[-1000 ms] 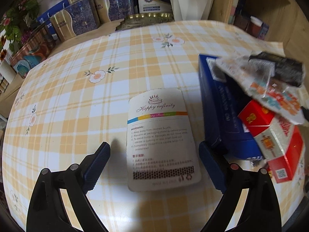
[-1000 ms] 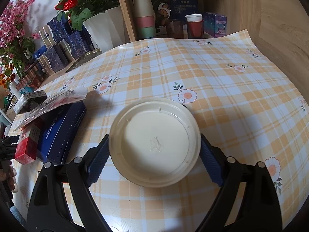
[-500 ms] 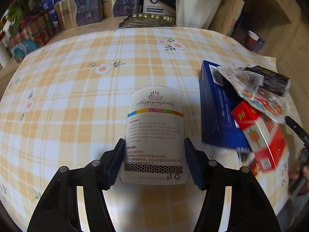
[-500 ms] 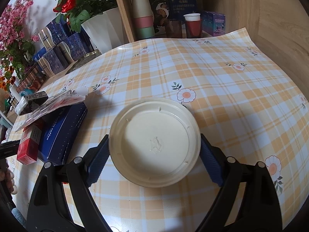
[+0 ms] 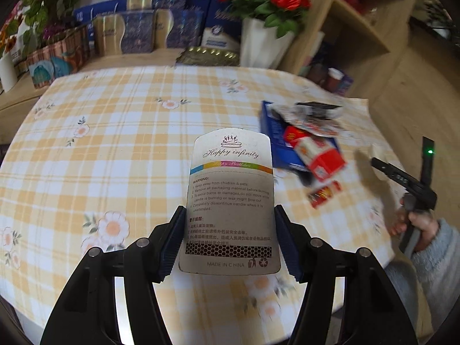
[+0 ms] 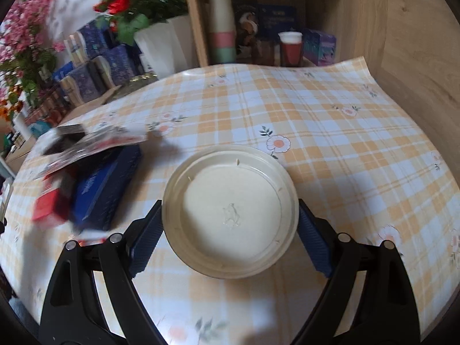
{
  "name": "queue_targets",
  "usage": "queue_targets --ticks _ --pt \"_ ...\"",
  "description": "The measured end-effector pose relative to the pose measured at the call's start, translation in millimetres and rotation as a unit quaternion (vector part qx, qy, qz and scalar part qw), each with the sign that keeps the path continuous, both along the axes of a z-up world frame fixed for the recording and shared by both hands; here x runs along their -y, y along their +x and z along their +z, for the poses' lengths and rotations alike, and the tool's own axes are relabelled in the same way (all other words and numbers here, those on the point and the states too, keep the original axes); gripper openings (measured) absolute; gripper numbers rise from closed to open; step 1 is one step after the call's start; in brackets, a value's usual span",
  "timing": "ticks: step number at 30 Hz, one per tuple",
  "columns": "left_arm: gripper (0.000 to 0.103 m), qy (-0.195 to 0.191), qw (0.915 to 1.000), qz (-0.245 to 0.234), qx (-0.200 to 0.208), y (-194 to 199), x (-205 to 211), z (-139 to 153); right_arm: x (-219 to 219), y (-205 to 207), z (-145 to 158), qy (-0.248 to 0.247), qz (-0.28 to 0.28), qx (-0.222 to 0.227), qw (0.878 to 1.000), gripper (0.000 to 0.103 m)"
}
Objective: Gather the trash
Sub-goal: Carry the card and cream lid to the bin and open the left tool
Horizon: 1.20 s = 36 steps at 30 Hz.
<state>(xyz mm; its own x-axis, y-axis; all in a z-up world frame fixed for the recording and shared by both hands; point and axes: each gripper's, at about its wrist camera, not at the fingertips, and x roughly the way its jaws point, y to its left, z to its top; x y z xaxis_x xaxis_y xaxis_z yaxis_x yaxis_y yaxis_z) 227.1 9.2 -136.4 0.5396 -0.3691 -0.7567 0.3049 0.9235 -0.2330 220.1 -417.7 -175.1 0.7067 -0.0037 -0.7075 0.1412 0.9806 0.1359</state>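
Card clamped in left claw; plate in right claw.

You are looking at a table under a yellow plaid cloth printed with small flowers. A white vase of red roses is standing at its far edge, just beside a wooden shelf unit. Stacked paper cups and a red cup are sitting inside that shelf. Dark blue gift boxes are lining the back.
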Motion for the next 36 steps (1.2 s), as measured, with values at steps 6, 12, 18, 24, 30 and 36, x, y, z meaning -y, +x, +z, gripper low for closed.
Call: queue_targets --ticks 6,12,18,24,30,36 --pt "0.061 -0.017 0.9990 -0.037 0.021 -45 -2 17 -14 -59 32 0.038 0.005 0.043 0.998 0.086" --pt "0.062 -0.019 0.9961 -0.081 0.031 -92 13 14 -38 -111 48 0.051 0.018 0.063 0.997 0.086" --pt "0.063 0.007 0.9894 -0.143 0.026 -137 31 -7 -62 -149 56 0.050 0.041 0.071 0.995 0.086" --pt "0.064 0.046 0.9760 -0.212 0.009 -172 49 -35 -87 -173 54 0.038 0.067 0.068 0.995 0.086" --pt "0.065 0.091 0.9641 -0.248 -0.026 -185 61 -71 -99 -184 51 0.044 0.078 0.063 0.994 0.086" --pt "0.065 0.117 0.9562 -0.259 -0.068 -182 69 -103 -103 -186 47 0.046 0.081 0.054 0.994 0.086"
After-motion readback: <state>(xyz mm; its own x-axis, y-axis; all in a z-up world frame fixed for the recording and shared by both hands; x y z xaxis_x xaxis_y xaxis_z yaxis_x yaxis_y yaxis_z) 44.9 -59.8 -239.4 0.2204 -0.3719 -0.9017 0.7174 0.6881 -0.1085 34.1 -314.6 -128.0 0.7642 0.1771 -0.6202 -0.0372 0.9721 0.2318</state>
